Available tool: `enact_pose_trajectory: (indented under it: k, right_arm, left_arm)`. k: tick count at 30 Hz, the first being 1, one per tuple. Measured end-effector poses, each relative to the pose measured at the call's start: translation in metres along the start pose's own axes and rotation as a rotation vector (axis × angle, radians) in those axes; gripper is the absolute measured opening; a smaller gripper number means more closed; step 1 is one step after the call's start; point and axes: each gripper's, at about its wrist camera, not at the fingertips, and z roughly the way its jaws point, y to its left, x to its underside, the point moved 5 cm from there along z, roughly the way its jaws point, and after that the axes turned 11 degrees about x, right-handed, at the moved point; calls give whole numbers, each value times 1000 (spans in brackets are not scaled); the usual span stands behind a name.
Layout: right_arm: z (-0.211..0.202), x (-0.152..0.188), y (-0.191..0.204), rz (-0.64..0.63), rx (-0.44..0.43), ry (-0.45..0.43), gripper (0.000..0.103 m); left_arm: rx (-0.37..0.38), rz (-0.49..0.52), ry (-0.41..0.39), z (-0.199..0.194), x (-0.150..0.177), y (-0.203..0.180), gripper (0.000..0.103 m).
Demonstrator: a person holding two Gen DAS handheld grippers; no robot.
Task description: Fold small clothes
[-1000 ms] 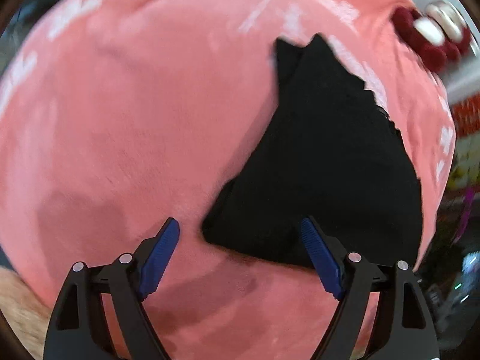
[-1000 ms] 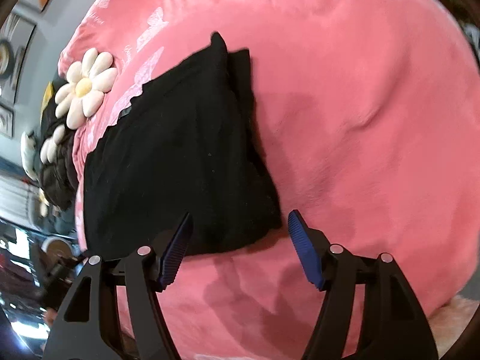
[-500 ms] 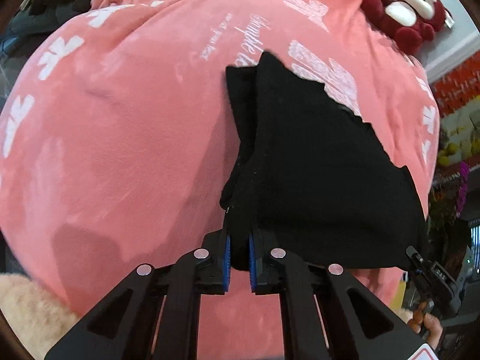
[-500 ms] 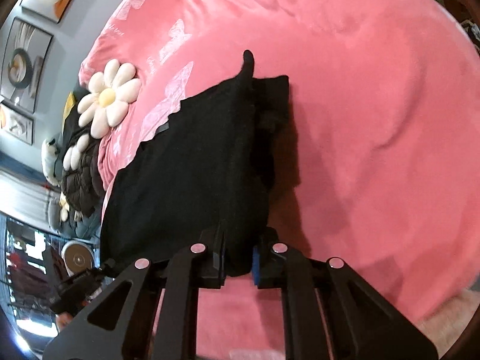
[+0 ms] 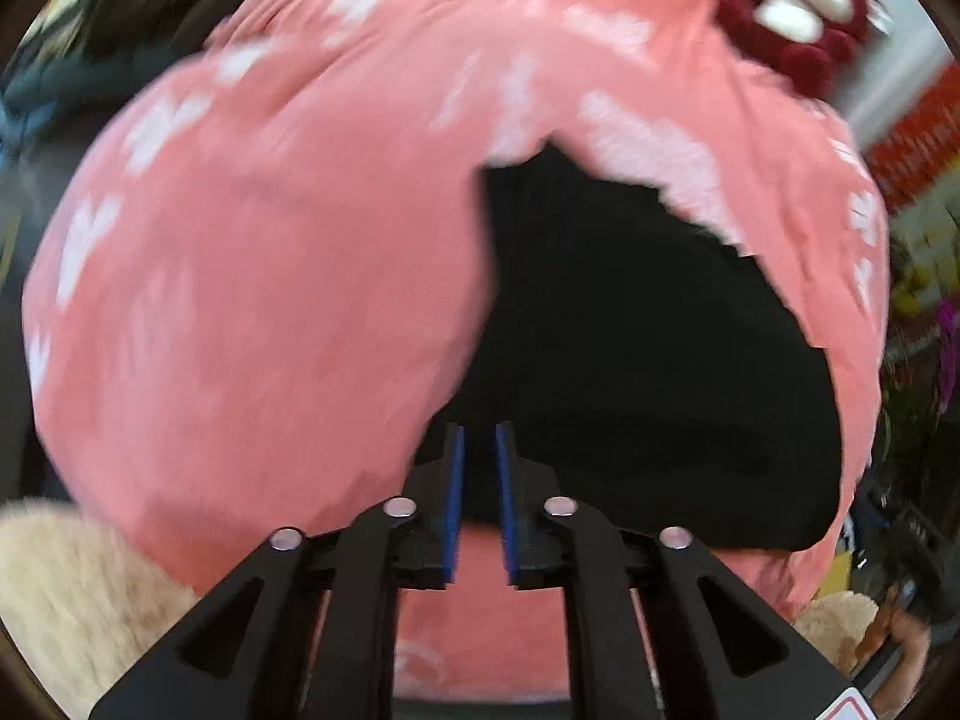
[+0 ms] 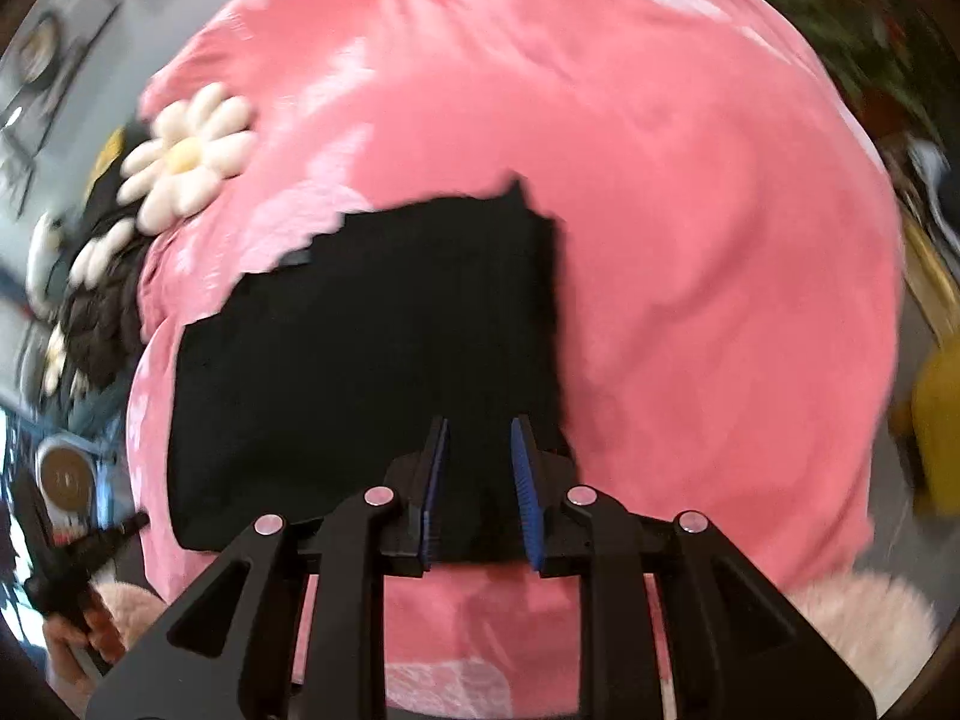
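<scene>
Two grippers are in my hands, and both have a near corner of the same small black knit garment (image 5: 648,348) between their blue pads. In my left gripper (image 5: 478,501) the dark cloth fills the narrow slot between the pads; the jaws are easing apart a little, yet the fabric still sits between them and I read it as gripped. From there the garment spreads away ahead and to the right of my fingers, its far edge scalloped, over the pink plush blanket with white printed marks (image 5: 270,300) that covers the rounded surface below.

My right gripper (image 6: 478,495) has the other near corner of the garment (image 6: 372,360), again black cloth packed between the pads, with the jaws likewise opening slightly around it. Here the garment lies ahead and to the left of my fingers, its right edge folded straight, and the pink blanket (image 6: 720,276) runs on to the right of it.

Beyond my left gripper, at the far right, sits a dark red and white plush toy (image 5: 798,30), blurred. Beyond my right gripper, far to the left, a cream daisy-shaped cushion with a yellow centre (image 6: 186,156) rests at the blanket's edge. A fluffy cream rug (image 5: 66,594) shows near my left gripper's left side. Both views are smeared by motion, so finer detail of the cloth is lost.
</scene>
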Motion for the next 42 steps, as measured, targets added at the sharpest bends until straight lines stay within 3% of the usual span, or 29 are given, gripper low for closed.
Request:
enact_pose_trajectory:
  k: [1, 4, 6, 7, 8, 13, 16, 18, 19, 20, 21, 24, 27, 29, 30, 32, 33, 35, 36, 37, 40, 42]
  right_arm:
    - [5, -3, 3, -18, 13, 7, 21]
    - [29, -23, 0, 24, 23, 49, 22]
    - [35, -38, -10, 38, 28, 31, 34]
    - [40, -50, -11, 26, 56, 11, 51]
    - [43, -57, -11, 13, 66, 3, 59]
    - [72, -94, -9, -34, 84, 15, 59]
    - [91, -103, -11, -42, 92, 42, 59]
    - [104, -107, -11, -49, 71, 54, 46]
    - [110, -107, -8, -52, 43, 73, 19]
    - [112, -107, -6, -49, 20, 84, 2]
    - [106, -109, -3, -43, -3, 65, 2]
    - [64, -123, 19, -82, -75, -75, 2]
    - [51, -135, 29, -95, -98, -127, 2]
    - [78, -135, 27, -122, -22, -79, 5]
    - [106, -128, 20, -135, 52, 12, 7]
    - [129, -115, 5, -99, 111, 96, 7]
    - [121, -111, 2, -65, 86, 68, 7]
    - [85, -102, 0, -28, 40, -32, 7]
    - [70, -94, 2, -23, 6, -54, 7]
    - [59, -86, 3, -24, -16, -63, 7]
    - [44, -47, 4, -57, -33, -19, 7]
    - [68, -11, -5, -94, 43, 86, 5]
  left_arm:
    - [-1, 36, -14, 2, -9, -12, 26]
    - [-26, 93, -25, 12, -26, -32, 31]
    - [-17, 99, -27, 17, -35, -37, 40]
    - [-8, 93, -31, 20, -43, -37, 50]
    - [1, 87, -34, 23, -51, -36, 55]
    - [-36, 54, -58, 48, -98, -22, 60]
    - [-21, 13, -41, 70, -119, -13, 64]
    - [-18, -22, -27, 89, -128, -4, 62]
    - [19, -32, -19, 98, -130, -2, 46]
    - [44, -33, -9, 105, -130, -1, 22]
    - [48, -34, 10, 109, -129, 1, 3]
    - [88, -67, -73, 89, -130, 4, 3]
    - [51, -47, -137, 71, -130, 7, 3]
    - [8, -53, -150, 74, -131, 14, 4]
    - [-26, -55, -125, 83, -130, 20, 7]
    - [-75, -71, -23, 102, -121, 28, 13]
    - [-74, -69, -20, 101, -118, 27, 14]
    - [-65, -22, -77, 80, -113, 18, 30]
    - [-64, -5, -99, 71, -109, 15, 44]
    - [-54, 18, -126, 58, -102, 10, 51]
    - [-19, 86, -119, 41, -74, -4, 52]
    - [-9, 128, -73, 40, -47, -14, 52]
